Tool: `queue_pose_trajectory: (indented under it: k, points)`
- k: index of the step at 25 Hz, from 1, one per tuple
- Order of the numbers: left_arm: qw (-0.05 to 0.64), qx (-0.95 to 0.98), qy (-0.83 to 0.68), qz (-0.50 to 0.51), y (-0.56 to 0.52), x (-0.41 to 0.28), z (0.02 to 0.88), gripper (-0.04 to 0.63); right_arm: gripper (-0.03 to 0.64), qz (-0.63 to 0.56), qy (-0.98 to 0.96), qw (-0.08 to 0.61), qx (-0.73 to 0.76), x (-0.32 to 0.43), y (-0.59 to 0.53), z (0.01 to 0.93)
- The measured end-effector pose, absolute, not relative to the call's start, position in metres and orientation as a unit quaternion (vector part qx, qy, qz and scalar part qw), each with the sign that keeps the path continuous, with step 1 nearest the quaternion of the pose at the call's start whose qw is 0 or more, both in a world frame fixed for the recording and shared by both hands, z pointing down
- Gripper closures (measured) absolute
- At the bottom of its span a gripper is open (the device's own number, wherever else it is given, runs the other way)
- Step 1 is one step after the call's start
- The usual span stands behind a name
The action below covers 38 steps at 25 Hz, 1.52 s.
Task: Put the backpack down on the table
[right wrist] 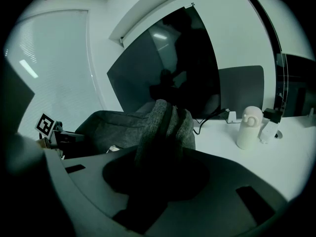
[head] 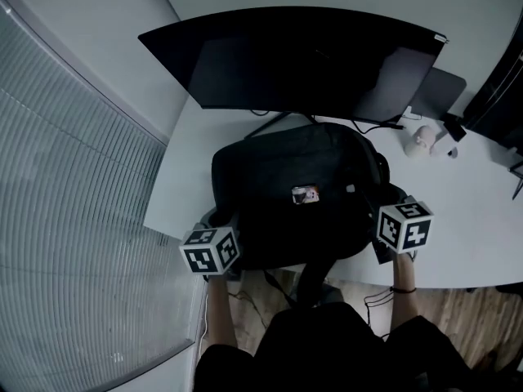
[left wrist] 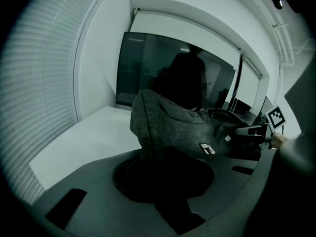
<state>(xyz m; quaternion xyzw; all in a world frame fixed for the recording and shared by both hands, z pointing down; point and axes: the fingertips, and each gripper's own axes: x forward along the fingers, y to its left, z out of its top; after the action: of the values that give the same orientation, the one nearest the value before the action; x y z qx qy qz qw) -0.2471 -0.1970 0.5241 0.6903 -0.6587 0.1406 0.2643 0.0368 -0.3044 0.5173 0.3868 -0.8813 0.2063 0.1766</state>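
Note:
A dark grey backpack (head: pixel 294 190) with a small tag on top lies over the white table (head: pixel 466 219), in front of the monitor. Its near edge hangs past the table's front edge. I cannot tell whether its full weight rests on the table. My left gripper (head: pixel 222 229) is shut on the backpack's left side, where a fold of grey fabric (left wrist: pixel 150 127) runs down into its jaws. On the backpack's right side my right gripper (head: pixel 386 216) is likewise shut on a bunched fold (right wrist: pixel 165 125). The fabric hides the fingertips of both.
A wide curved monitor (head: pixel 302 64) stands right behind the backpack, with cables at its foot. A small white bottle (head: pixel 421 140) stands at the back right, near a grey panel (head: pixel 439 92). Window blinds (head: pixel 73 219) run along the left. The table's front edge is by my body.

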Motion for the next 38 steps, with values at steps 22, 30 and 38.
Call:
queue_pose_trajectory:
  k: [22, 30, 38]
  points:
    - [0.313, 0.677, -0.64, 0.185, -0.227, -0.263, 0.583, 0.451, 0.508, 0.263, -0.846, 0.241, 0.397, 0.042, -0.327, 0.578]
    - [0.314, 0.656, -0.658, 0.192, -0.229, -0.269, 0.591, 0.402, 0.489, 0.269, -0.83, 0.267, 0.409, 0.046, -0.331, 0.587]
    - [0.295, 0.626, -0.695, 0.196, -0.227, -0.28, 0.591, 0.327, 0.405, 0.243, -0.812, 0.283, 0.449, 0.058, -0.336, 0.59]
